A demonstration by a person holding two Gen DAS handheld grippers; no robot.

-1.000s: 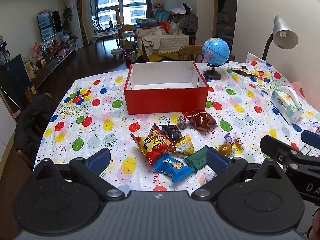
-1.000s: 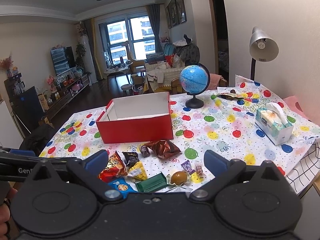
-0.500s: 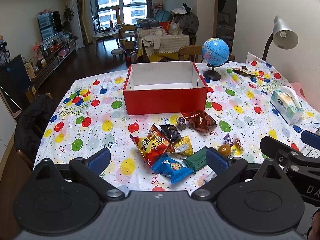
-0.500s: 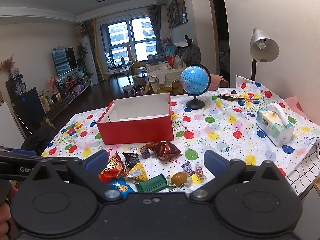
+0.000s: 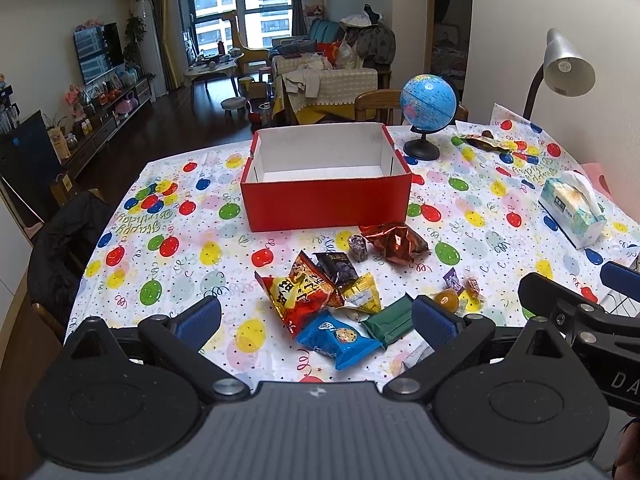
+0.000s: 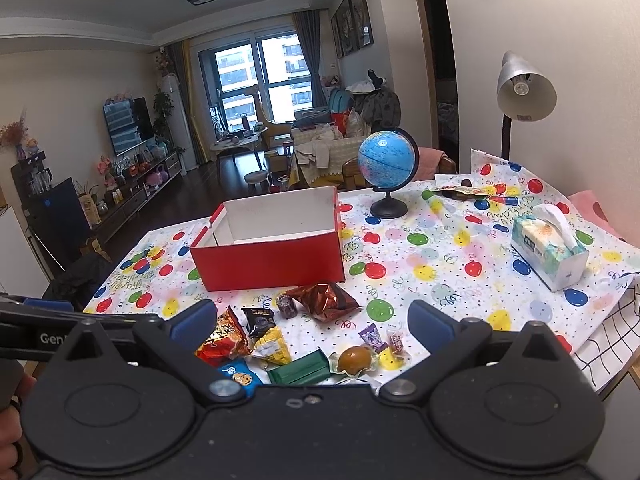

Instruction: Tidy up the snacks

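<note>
L claw (image 5: 316, 316) + R claw (image 6: 312, 322): both wide open, empty | snacks loose on counter (image 5: 192, 280) | I'd pinch blue cookie pkt (image 5: 338, 336) by edge, carry to red box (image 5: 326, 200).

Ahead of jaws: 1 red box (image 5: 326, 200), 1 globe (image 5: 428, 98), 1 tissue box (image 5: 570, 212), 1 lamp (image 5: 568, 64). Between jaws: about 10 snack packets (image 5: 308, 292), small ones hard to separate.
</note>
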